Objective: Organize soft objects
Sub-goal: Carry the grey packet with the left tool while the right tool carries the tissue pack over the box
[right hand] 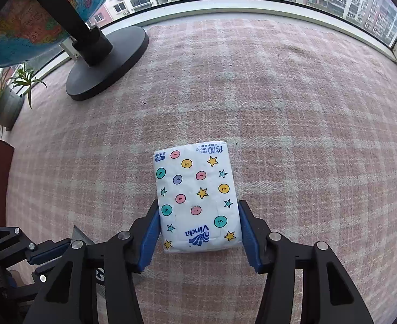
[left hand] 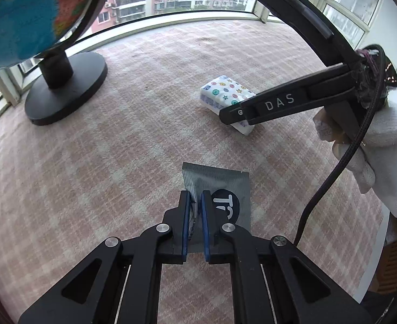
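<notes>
A grey foil sachet (left hand: 226,181) with a black round logo is pinched at its left edge by my left gripper (left hand: 195,198), which is shut on it just above the pink checked cloth (left hand: 117,148). A white tissue pack (right hand: 195,189) printed with coloured dots and stars lies flat on the cloth. My right gripper (right hand: 198,226) straddles its near end, both blue pads (right hand: 151,229) pressed against its sides. In the left wrist view the tissue pack (left hand: 225,89) lies further back, partly under a finger (left hand: 274,105) of the right gripper. A white-gloved hand (left hand: 382,145) holds that gripper.
A globe (left hand: 20,19) on a round black base (left hand: 69,89) stands at the back left. A potted plant (right hand: 6,97) sits beyond the cloth's left edge. White window sill (right hand: 225,6) and glass bound the far side. A black cable (left hand: 333,172) hangs at the right.
</notes>
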